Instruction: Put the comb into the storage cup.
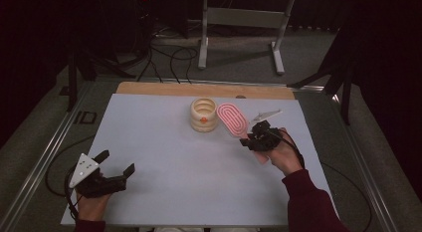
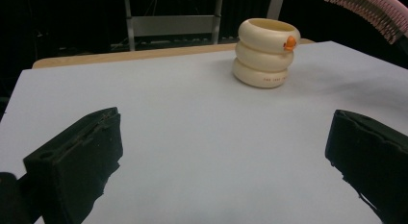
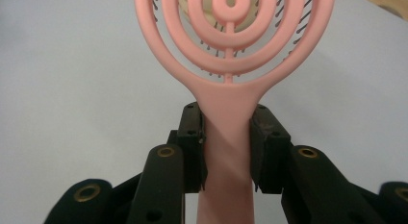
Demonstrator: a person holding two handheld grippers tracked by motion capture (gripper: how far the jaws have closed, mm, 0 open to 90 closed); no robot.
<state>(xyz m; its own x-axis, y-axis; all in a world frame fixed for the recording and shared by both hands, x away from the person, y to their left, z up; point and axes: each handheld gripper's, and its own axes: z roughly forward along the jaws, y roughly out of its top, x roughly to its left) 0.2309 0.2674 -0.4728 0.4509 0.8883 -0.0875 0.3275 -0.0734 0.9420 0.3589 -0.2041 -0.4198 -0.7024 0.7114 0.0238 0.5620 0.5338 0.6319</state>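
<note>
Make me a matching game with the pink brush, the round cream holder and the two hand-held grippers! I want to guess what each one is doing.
Things:
1. pink hairbrush
2. cream ringed holder
3. left hand-held gripper
4. right hand-held gripper

States:
A. jaws wide open, nothing between them
B. standing upright on the white table sheet, with a small orange bit at its rim
C. held by its handle, head near the holder
D. jaws shut on a handle

Pairs: 1-C, 2-B, 3-A, 4-D
</note>
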